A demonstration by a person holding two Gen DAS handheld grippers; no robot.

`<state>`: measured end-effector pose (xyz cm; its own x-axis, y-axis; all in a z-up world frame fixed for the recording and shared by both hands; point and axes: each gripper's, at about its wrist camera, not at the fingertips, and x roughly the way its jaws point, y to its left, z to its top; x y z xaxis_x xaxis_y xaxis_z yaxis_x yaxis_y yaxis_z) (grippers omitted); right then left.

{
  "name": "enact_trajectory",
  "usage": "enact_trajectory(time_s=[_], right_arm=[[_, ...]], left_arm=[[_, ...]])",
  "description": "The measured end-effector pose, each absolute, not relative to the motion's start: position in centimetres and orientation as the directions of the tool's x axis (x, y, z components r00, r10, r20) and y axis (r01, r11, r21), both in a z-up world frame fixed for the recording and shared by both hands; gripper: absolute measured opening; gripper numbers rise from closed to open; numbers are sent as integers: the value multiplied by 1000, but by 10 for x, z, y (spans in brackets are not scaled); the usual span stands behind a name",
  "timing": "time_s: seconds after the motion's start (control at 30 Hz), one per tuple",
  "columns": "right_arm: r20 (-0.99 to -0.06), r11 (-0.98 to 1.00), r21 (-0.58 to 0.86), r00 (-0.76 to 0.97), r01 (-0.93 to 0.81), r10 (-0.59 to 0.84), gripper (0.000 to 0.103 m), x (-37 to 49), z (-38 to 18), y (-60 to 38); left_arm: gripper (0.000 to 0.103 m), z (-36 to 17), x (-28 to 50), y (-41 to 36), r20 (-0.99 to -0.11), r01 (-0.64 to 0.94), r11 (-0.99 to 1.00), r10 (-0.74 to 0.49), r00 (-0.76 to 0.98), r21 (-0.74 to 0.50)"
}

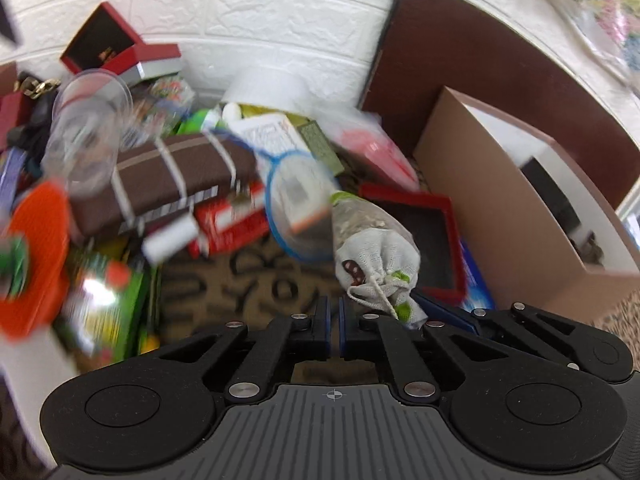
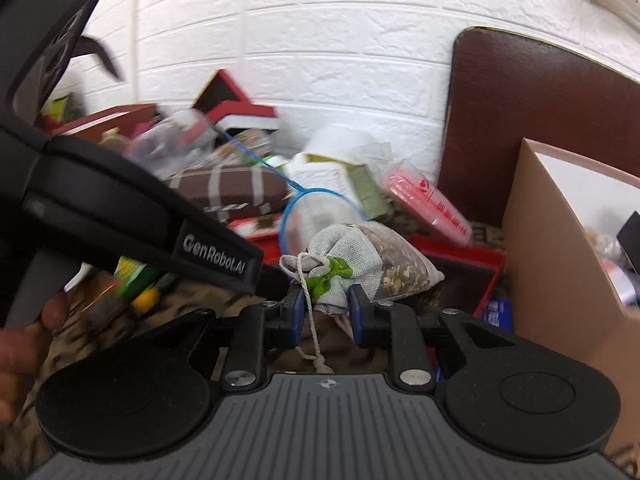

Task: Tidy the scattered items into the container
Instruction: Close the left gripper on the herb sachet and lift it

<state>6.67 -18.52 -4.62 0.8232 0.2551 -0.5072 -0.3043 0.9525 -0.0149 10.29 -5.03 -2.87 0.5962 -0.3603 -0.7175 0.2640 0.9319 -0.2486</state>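
Cloth pouch (image 2: 344,256) with a drawstring neck and a clear section filled with dried bits sat between the blue pads (image 2: 297,312) of the right gripper (image 2: 326,310), which was closed on its tied end; the string hung down between the jaws. Left of the pouch, the left gripper (image 1: 334,322) had its pads brought fully together with nothing between them, its tip just beside the pouch's knotted neck. Right of the pouch stood the brown cardboard box (image 2: 560,264), open-topped, near but apart. Behind the pouch lay a blue-rimmed hoop net (image 2: 320,208), and beyond it a brown striped case (image 1: 172,176) in blurred clutter.
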Motion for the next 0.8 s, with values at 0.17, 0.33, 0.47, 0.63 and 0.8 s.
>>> enact_trajectory(time_s=[0.17, 0.33, 0.47, 0.63, 0.8], right_arm=[[-530, 935, -20, 797, -353, 289, 27, 18, -45, -180], [-578, 916, -10, 750, -400, 321, 20, -22, -51, -176], [-623, 905, -9, 710, -425, 328, 19, -46, -62, -173], [-649, 911, 29, 685, -412, 330, 36, -58, -67, -177], [-619, 920, 11, 720, -391, 313, 67, -66, -61, -179]], left_arm=[[0, -37, 55, -42, -743, 283, 928, -366, 560, -245], [1, -50, 17, -32, -781, 295, 929, -350, 517, -221], [28, -55, 0, -24, -798, 299, 929, -348, 493, -220], [60, -48, -6, -21, -781, 276, 937, -334, 528, -214], [90, -38, -2, -22, -754, 239, 937, -347, 558, -254]])
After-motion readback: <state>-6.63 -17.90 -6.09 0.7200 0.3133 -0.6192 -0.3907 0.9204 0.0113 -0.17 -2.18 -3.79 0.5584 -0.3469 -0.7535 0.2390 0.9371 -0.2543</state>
